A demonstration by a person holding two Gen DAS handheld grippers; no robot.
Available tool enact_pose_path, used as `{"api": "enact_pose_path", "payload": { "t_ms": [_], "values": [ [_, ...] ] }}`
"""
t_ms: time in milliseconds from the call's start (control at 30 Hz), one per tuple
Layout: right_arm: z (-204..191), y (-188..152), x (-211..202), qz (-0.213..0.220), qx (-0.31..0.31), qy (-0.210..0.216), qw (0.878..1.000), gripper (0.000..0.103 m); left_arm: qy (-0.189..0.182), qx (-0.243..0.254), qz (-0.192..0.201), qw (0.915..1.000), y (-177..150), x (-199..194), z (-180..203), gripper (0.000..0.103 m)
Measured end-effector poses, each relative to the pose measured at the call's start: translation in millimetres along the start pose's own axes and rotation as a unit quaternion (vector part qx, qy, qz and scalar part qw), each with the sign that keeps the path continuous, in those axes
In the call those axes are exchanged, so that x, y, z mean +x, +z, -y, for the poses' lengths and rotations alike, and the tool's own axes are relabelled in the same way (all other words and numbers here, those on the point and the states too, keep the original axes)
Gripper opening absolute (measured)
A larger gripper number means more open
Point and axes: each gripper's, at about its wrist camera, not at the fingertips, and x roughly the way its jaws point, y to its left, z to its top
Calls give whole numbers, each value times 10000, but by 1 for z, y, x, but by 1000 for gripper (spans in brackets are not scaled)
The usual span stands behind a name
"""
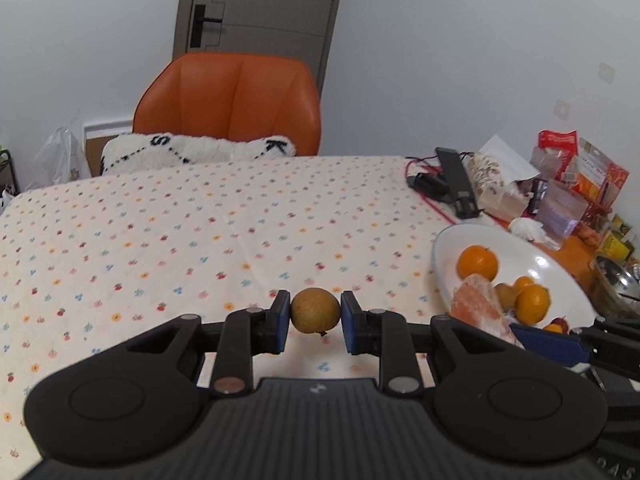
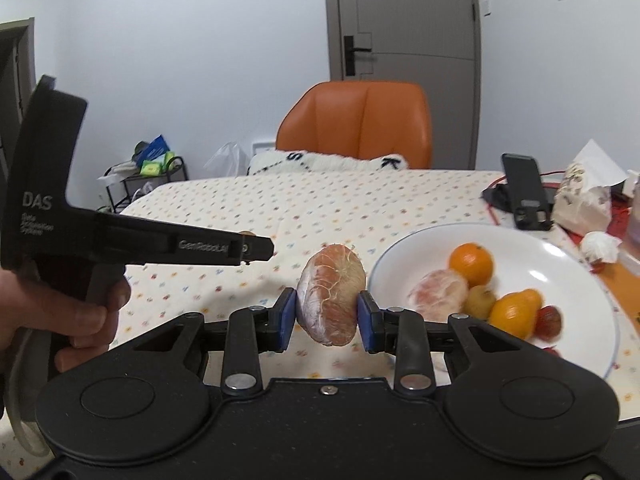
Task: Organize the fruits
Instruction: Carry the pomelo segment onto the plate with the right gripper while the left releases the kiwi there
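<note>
While left gripper (image 1: 315,322) clamps brown fruit (image 1: 315,310), right gripper (image 2: 327,322) grips upright pomelo segment (image 2: 331,299).

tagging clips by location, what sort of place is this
Most likely a room in a home, perhaps a dining area: a table under a flower-print cloth, an orange padded chair with a fluffy white cushion drawn up to it, and a grey interior door behind.

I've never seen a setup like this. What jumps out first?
Each tool grips a fruit over the flowered tablecloth: the left tool a small brown fruit, the right tool a peeled citrus piece. On the right sits a white plate of fruit; behind stands an orange chair.
</note>
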Motion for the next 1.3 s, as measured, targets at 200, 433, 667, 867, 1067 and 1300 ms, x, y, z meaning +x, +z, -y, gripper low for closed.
{"api": "enact_pose_path", "payload": {
  "t_ms": [200,433,667,867,1067,1300],
  "values": [
    [16,2,-13,107,98,-185,9997,30,-192,95,144,9997,8,-9,19,25],
    [40,3,-25,184,245,-483,9984,31,-372,167,185,9990,10,-9,41,25],
    [66,-1,-37,224,387,-826,9956,30,-585,279,159,9978,11,0,65,25],
    [82,-3,-42,241,470,-992,9937,31,-740,361,144,9965,12,7,85,25],
    [95,-7,-44,218,571,-1055,9925,31,-849,438,74,9954,10,15,102,25],
    [106,-9,-41,210,679,-1078,9916,31,-973,526,-57,9939,9,21,119,25]
  ]
}}
